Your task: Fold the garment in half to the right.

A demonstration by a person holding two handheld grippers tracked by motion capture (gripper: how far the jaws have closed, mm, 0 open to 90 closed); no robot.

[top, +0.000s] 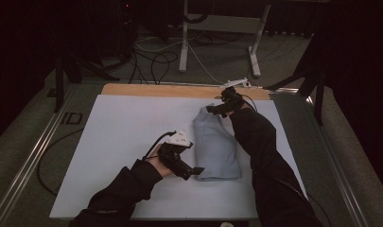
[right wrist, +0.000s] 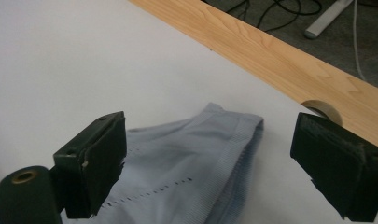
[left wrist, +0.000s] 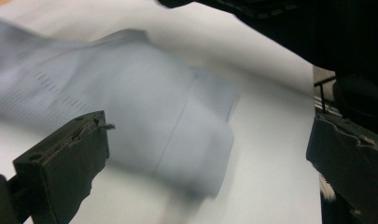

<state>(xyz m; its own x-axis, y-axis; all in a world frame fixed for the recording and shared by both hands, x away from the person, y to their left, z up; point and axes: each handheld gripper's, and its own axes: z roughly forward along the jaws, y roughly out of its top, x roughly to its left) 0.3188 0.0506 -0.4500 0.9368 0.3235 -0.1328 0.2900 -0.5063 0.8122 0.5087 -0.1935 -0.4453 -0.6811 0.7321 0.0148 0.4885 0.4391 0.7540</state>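
Folded blue cloth (top: 216, 147) lies free between both wide-open, empty tools, left (top: 195, 171) and right (top: 213, 108); close squarely on its ends

Wooden table (top: 132, 89), white sheet (top: 118, 137) covering it, folded light-blue garment (top: 216, 144) lying on sheet

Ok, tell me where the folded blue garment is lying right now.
In the high view the folded blue garment lies right of centre on the white sheet, between the left gripper at its near corner and the right gripper at its far end.
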